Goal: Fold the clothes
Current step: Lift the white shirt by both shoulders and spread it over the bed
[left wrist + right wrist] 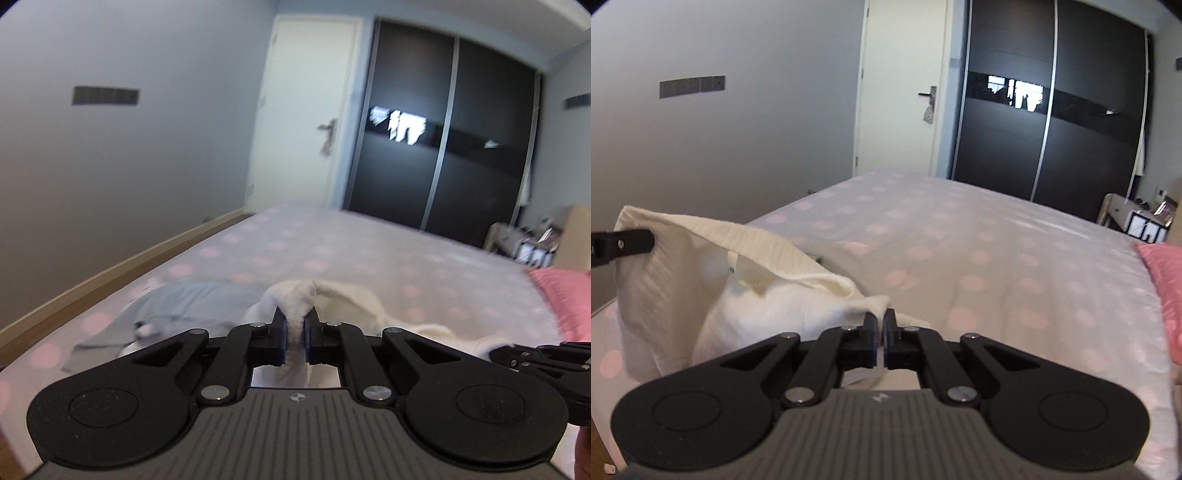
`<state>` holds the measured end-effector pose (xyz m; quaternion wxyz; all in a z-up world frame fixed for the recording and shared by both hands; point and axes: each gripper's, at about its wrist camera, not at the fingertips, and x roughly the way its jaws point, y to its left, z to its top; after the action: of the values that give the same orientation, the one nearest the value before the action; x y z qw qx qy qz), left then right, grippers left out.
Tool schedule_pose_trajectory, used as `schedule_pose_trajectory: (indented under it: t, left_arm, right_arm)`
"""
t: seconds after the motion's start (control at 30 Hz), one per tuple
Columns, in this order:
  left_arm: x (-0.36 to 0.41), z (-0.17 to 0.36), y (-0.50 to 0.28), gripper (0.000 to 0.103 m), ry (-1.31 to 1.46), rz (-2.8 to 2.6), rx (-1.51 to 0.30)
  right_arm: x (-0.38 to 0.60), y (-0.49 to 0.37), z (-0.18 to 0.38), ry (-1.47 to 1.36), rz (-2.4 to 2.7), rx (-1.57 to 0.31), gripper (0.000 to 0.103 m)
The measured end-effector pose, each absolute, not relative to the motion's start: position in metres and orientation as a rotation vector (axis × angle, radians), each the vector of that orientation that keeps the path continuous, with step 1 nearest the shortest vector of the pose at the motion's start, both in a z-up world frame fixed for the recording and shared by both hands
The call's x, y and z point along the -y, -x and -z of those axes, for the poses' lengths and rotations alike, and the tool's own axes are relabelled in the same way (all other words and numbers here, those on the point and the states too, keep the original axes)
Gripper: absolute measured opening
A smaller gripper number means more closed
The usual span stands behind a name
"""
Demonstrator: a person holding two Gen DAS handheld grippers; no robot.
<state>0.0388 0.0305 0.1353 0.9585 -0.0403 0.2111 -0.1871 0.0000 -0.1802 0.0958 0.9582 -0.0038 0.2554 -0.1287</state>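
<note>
While white top (713,280) hangs just over spotty bed (979,236), left gripper (295,334) pinches one corner tight, right gripper (881,332) pinches other. Cloth soft, light, floppy, sags between. Best hold: edges near corners.

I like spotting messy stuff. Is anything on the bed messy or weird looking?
Yes. A crumpled light blue garment lies bunched on the dotted grey bedspread, not folded. The white knitted garment hangs rumpled between the left hand-held gripper and right hand-held gripper, each pinching an edge. Nothing looks spilled or broken.
</note>
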Motion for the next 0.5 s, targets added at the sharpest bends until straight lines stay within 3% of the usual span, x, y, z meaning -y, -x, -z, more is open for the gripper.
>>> schedule_pose_trajectory:
  t: [0.5]
  left_arm:
    - [0.075,-0.188,0.032,0.006,0.144,0.78,-0.198]
  right_arm:
    - [0.287,0.188,-0.197,0.04,0.659,-0.301,0.003]
